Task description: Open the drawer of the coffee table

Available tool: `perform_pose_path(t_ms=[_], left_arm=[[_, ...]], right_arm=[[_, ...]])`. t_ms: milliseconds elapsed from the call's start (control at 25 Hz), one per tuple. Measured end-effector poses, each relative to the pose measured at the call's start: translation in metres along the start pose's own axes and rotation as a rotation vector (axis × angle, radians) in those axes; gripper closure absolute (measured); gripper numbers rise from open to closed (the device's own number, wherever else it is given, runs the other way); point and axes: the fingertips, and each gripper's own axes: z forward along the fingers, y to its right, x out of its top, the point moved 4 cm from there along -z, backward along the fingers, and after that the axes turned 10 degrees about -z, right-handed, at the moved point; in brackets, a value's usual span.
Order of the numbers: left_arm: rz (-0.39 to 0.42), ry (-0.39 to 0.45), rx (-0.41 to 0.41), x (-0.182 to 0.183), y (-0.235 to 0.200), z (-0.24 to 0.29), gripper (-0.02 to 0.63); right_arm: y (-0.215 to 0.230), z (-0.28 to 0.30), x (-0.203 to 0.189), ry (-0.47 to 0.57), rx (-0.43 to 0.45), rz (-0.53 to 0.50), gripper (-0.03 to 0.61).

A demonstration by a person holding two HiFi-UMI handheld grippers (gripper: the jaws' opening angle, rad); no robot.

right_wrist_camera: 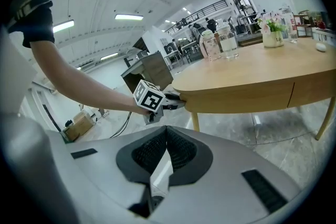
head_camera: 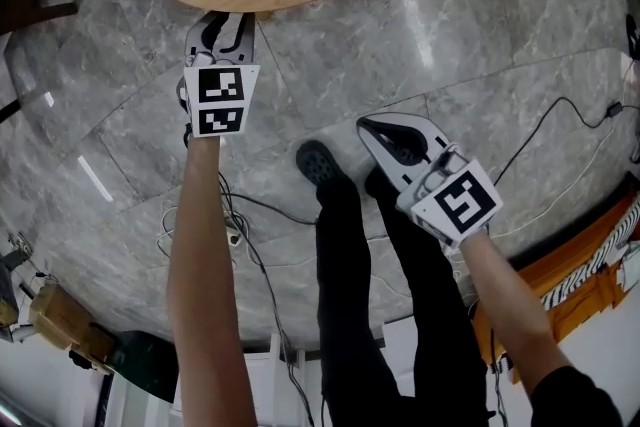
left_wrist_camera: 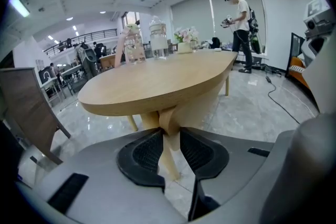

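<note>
Left tongs [left_wrist_camera: 169, 131] pinched on wooden tab [left_wrist_camera: 168, 117] under coffee table [left_wrist_camera: 157, 86], forearm [head_camera: 205, 245] outstretched, right tongs [right_wrist_camera: 166, 129] closed empty, held near body

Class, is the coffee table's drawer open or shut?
Shut: in the right gripper view the drawer front sits flush under the tabletop, with nothing pulled out.

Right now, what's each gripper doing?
Left gripper: closed on the wooden tab under the coffee table edge.
Right gripper: closed, nothing in it.
</note>
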Motion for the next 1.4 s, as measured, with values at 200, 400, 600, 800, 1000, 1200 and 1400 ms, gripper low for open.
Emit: perform_pose_path(t_ms=[200, 400, 600, 800, 1000, 1200, 1400], left_arm=[[0.008, 0.016, -0.009, 0.0, -0.001, 0.0, 0.511], [0.071, 0.0, -0.035, -0.003, -0.001, 0.002, 0.517], [0.085, -0.014, -0.055, -0.001, -0.002, -0.002, 0.522], [0.099, 0.087, -0.147, -0.002, -0.009, -0.002, 0.522], [0.115, 0.201, -0.252, -0.006, -0.011, 0.001, 0.523], [0.089, 0.321, -0.314, -0.011, -0.01, -0.001, 0.519], [0.085, 0.396, -0.357, -0.011, -0.015, -0.001, 0.528]], right_arm=[[0.003, 0.001, 0.006, 0.03, -0.003, 0.001, 0.569], [0.009, 0.004, 0.007, 0.063, 0.035, -0.057, 0.569], [0.022, 0.007, 0.012, 0.119, 0.068, -0.105, 0.569], [0.036, 0.026, 0.004, 0.19, 0.078, -0.152, 0.569], [0.046, 0.049, -0.013, 0.262, 0.135, -0.164, 0.569], [0.06, 0.057, -0.014, 0.289, 0.161, -0.235, 0.569], [0.07, 0.057, -0.023, 0.341, 0.153, -0.289, 0.569]])
